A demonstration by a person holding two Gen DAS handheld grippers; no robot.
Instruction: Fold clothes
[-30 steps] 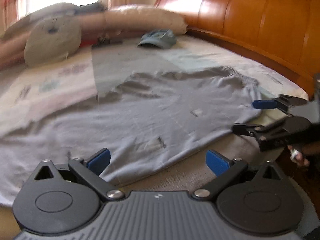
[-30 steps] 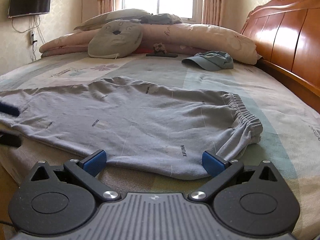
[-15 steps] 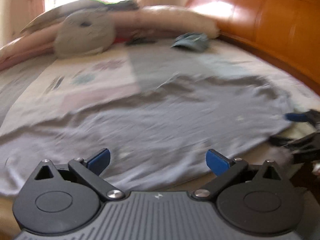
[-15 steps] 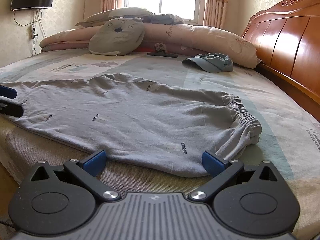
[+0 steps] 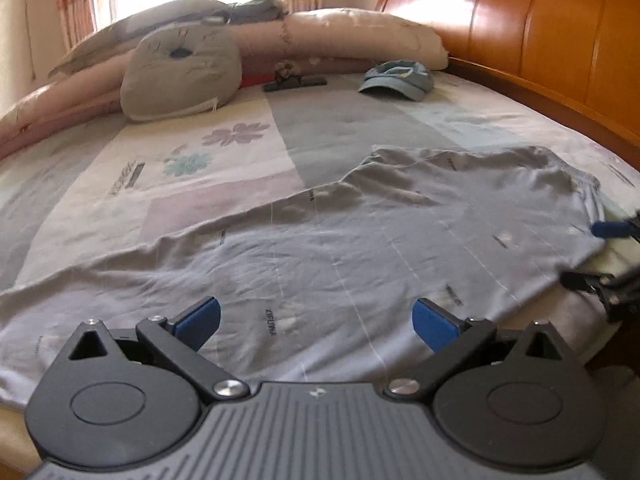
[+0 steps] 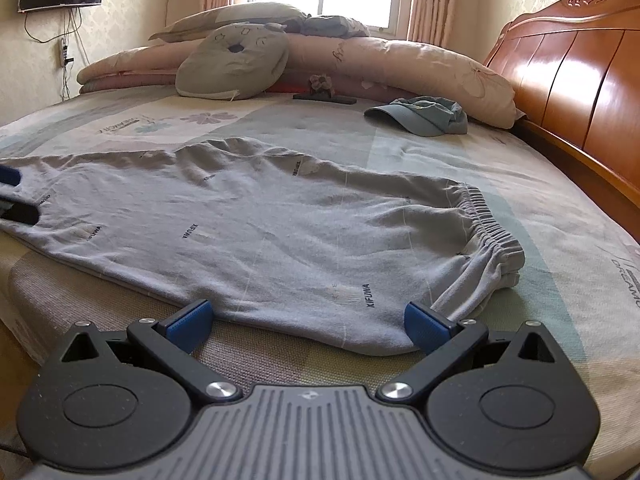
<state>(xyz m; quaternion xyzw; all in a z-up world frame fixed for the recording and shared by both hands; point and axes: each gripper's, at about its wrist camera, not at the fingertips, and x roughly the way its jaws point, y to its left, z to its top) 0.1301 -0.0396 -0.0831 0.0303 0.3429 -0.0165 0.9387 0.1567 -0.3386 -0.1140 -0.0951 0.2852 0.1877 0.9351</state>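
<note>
Right wrist view: grey trousers (image 6: pixel 256 236) lie flat across the bed (image 6: pixel 520 184), elastic waistband toward the headboard (image 6: pixel 568 80). Right tool (image 6: pixel 306 322) spread wide, empty, at the near hem. Left tool (image 5: pixel 316 320) likewise spread, over the trouser leg.

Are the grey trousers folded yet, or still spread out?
Spread out. The grey trousers lie flat on the bed, elastic waistband exposed, nothing doubled over.

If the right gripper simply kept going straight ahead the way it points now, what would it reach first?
Most likely the near hem of the grey trousers, lying flat just ahead of the open right gripper; depth is hard to judge.
</note>
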